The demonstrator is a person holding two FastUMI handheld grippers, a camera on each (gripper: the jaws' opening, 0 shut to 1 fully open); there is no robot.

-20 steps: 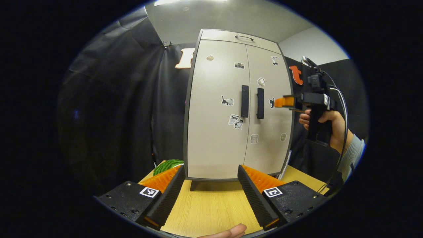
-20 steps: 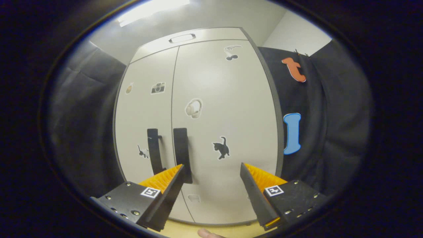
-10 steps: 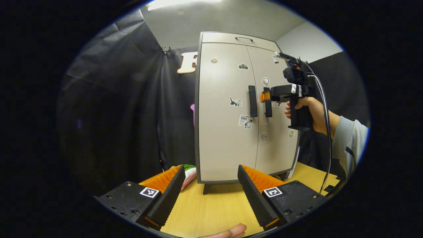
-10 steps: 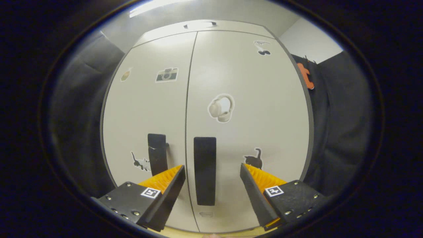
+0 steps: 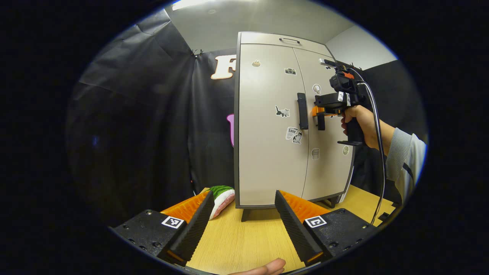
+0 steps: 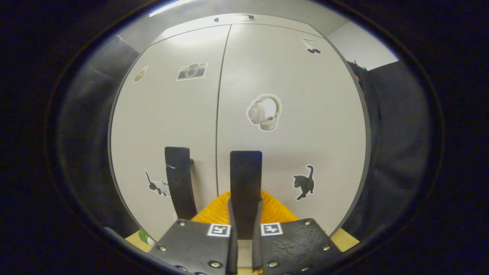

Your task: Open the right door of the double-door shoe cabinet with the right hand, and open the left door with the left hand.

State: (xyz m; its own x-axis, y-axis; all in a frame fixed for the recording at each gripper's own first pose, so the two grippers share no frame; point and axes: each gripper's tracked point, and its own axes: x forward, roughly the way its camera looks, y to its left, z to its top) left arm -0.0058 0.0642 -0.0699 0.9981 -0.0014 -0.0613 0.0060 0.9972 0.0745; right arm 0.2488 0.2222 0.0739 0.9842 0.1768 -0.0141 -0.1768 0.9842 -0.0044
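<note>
Right tongs (image 6: pixel 244 225): pinching the right door handle (image 6: pixel 245 187), one finger pressed to each side of the black vertical bar; in the left gripper view the same tongs (image 5: pixel 319 111) meet that handle (image 5: pixel 320 121) at mid-height of the cabinet, carried by a hand (image 5: pixel 361 124) with a grey sleeve (image 5: pixel 405 160) and a trailing cable (image 5: pixel 378 152).

Left tongs (image 5: pixel 242 225): spread wide, holding nothing, low over the table (image 5: pixel 244 244), well apart from the cabinet front.

Shoe cabinet (image 5: pixel 267 183): pale, dark-edged, upright on short feet at the far end of the wooden table.

Right door (image 6: pixel 298 68): shut, flush with its neighbour along the centre seam. Stickers: headphones (image 6: pixel 264 112), black cat (image 6: pixel 304 182).

Left door (image 5: pixel 263 160): shut. Left door handle (image 5: pixel 302 110): black vertical bar just beside the seam, untouched. Stickers: camera (image 6: pixel 191 71), small cat (image 5: pixel 282 111).

Green-and-white soft item (image 5: pixel 221 195): on the table just beside the cabinet's lower left corner; kind cannot be told.

Fingertip (image 5: pixel 267 267): at the bottom edge of the left gripper view.
</note>
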